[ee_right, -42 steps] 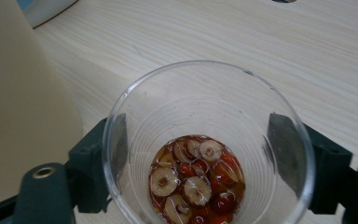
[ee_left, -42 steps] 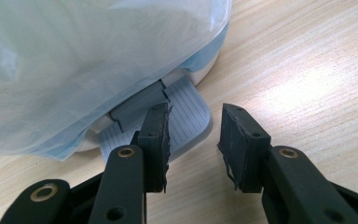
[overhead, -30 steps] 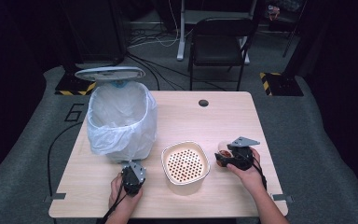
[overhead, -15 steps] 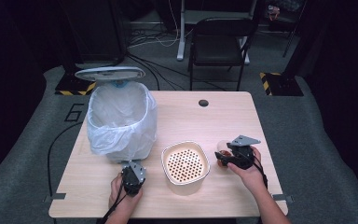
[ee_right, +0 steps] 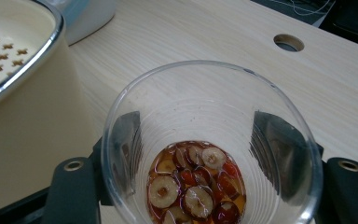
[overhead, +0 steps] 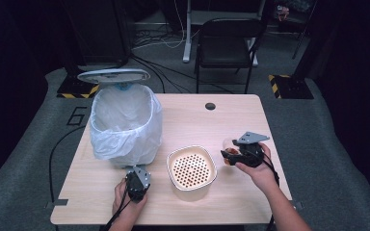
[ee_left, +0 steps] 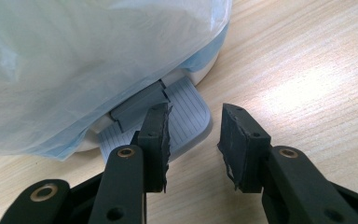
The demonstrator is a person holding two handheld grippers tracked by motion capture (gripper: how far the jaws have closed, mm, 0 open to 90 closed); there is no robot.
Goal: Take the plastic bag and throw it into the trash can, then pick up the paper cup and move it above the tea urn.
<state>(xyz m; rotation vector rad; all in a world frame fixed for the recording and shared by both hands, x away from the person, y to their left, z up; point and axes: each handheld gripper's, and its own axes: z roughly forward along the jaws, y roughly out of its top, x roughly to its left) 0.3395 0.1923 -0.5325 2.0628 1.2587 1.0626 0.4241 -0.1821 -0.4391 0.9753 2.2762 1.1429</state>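
Since the earlier high-view frames the right gripper (overhead: 227, 155) has lifted a little off the table with the clear plastic cup (overhead: 229, 150), its jaws having just closed slightly further on the cup's sides; the left gripper (overhead: 136, 172) has kept its place. High view: a light wooden table (overhead: 231, 120); on its left, a pedal bin (overhead: 125, 122) lined with a pale plastic bag, lid (overhead: 113, 75) raised; at near centre, a cream strainer bowl (overhead: 191, 167) with a perforated insert; just to its right, the cup, held above the tabletop in the right gripper by the person's right hand (overhead: 257, 166); at the near left, the left gripper in the left hand (overhead: 125, 197), pointing at the foot of the bin. A cable hole (overhead: 210, 106) sits at the far edge, and a dark chair (overhead: 226, 43) stands beyond the table. Left gripper view: the jaws stand apart with nothing between them, the left pad over the bin's ribbed grey pedal (ee_left: 186, 116), the bag (ee_left: 98, 56) hanging above it; whether the pad touches the pedal cannot be told. Right gripper view: both jaws press the cup (ee_right: 209, 140) from either side, seen through its clear wall; at its bottom lie sliced red dates (ee_right: 193, 186) in amber liquid. The strainer bowl (ee_right: 23, 93) stands close at the left, the cable hole (ee_right: 288, 42) farther off.
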